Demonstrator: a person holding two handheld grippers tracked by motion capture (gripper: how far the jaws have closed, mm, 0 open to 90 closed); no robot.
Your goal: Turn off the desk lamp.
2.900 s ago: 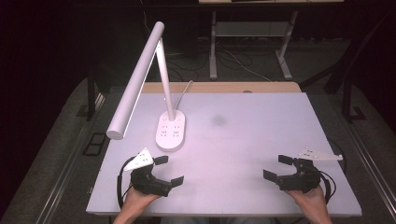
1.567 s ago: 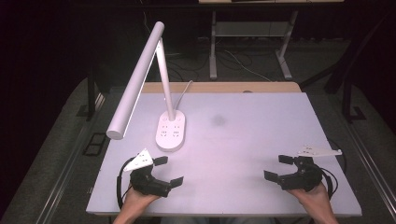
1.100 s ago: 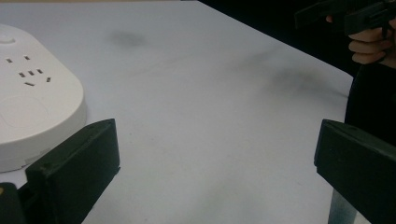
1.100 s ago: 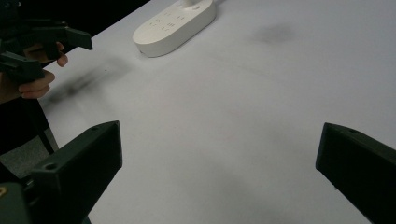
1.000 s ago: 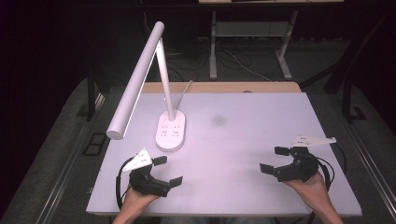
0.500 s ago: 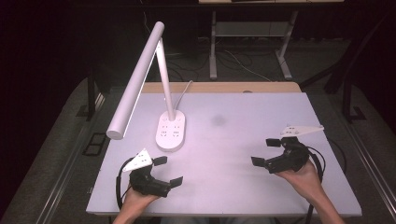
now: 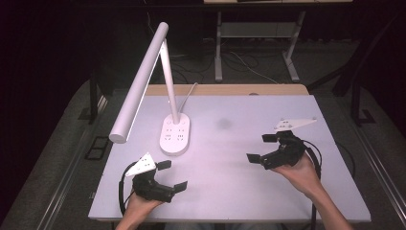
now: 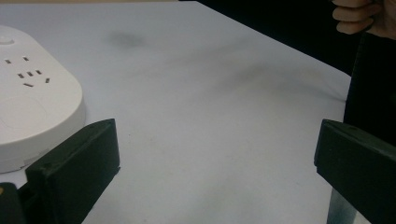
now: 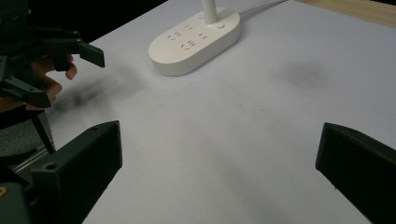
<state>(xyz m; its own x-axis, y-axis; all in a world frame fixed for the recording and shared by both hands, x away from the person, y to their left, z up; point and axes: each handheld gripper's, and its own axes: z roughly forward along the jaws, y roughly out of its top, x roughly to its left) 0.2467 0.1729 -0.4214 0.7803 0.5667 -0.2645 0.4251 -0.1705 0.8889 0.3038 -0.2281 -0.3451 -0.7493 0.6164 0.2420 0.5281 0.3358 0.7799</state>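
Note:
A white desk lamp stands on the white table (image 7: 230,182), its oval base (image 7: 175,135) carrying socket holes and its long bar head (image 7: 139,84) reaching out to the left. My left gripper (image 7: 172,175) rests near the front left edge, open, nothing between its jaws. My right gripper (image 7: 261,147) hovers over the right half of the table, open and holding nothing. In the left gripper view the base (image 8: 32,107) lies just left of the jaws. In the right gripper view the base (image 9: 196,39) lies ahead, with the left gripper (image 9: 56,70) at far left.
A faint dark smudge (image 7: 223,123) marks the table's middle. The lamp's cord (image 7: 189,93) runs off the back edge over a wooden strip (image 7: 230,89). Metal table legs (image 7: 218,43) and cables stand on the dark floor behind.
My right gripper has lifted from the front right corner and moved forward and leftward toward the table's middle. The left gripper has stayed still.

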